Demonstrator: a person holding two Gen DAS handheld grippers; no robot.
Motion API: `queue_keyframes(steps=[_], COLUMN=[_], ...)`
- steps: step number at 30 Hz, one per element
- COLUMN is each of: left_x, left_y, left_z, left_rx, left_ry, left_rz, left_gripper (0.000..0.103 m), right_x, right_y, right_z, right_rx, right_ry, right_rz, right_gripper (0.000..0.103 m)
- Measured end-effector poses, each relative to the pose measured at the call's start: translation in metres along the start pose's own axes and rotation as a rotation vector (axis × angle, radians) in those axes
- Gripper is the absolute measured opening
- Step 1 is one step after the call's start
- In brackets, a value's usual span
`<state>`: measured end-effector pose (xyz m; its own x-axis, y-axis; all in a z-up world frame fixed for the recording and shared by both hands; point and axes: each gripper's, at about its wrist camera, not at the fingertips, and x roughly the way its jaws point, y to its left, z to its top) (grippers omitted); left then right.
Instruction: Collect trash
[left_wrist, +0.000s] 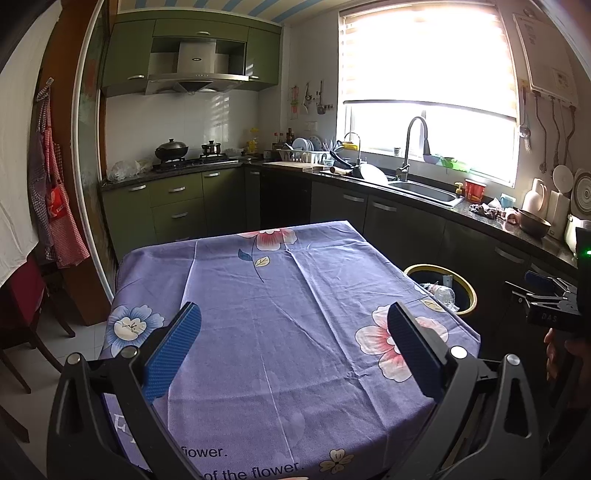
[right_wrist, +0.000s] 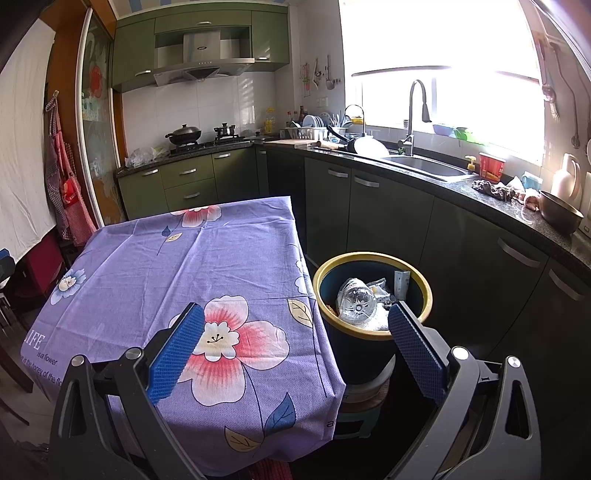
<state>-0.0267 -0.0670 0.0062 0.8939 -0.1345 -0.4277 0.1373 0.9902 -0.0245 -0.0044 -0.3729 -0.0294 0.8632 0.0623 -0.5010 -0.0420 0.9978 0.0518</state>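
A dark bin with a yellow rim (right_wrist: 424, 291) stands on a small stool right of the table; inside lie a crushed clear plastic bottle (right_wrist: 356, 301) and several wrappers. The same bin (left_wrist: 466, 284) shows past the table's right edge in the left wrist view. My left gripper (left_wrist: 293, 321) hangs open over the purple flowered tablecloth (left_wrist: 288, 295), nothing between its blue pads. My right gripper (right_wrist: 295, 321) is open over the table's right corner and the gap beside the bin, holding nothing. No loose trash shows on the tablecloth (right_wrist: 184, 266).
Dark green cabinets and a black counter (right_wrist: 480, 199) run along the back and right, with a sink (right_wrist: 428, 166), dishes and a bowl. The right gripper body and a hand (left_wrist: 554, 354) appear at the left wrist view's right edge. Chairs stand at left (left_wrist: 22, 332).
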Motion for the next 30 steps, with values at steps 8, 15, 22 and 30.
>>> queue_keyframes(steps=[8, 15, 22, 30], left_x=[0.003, 0.002, 0.011, 0.056], left_y=[0.001, 0.005, 0.009, 0.028], left_z=[-0.001, -0.002, 0.002, 0.01], left_rx=[-0.008, -0.024, -0.021, -0.035], left_ry=[0.009, -0.018, 0.014, 0.079], left_rz=[-0.016, -0.041, -0.019, -0.016], left_gripper=[0.096, 0.096, 0.096, 0.096], right_x=[0.001, 0.003, 0.007, 0.033], right_y=[0.001, 0.003, 0.005, 0.01], right_z=[0.0, -0.002, -0.004, 0.003], right_rx=[0.0, 0.001, 0.004, -0.015], right_ry=[0.002, 0.006, 0.012, 0.048], right_rz=[-0.001, 0.001, -0.004, -0.007], right_gripper=[0.098, 0.098, 0.098, 0.098])
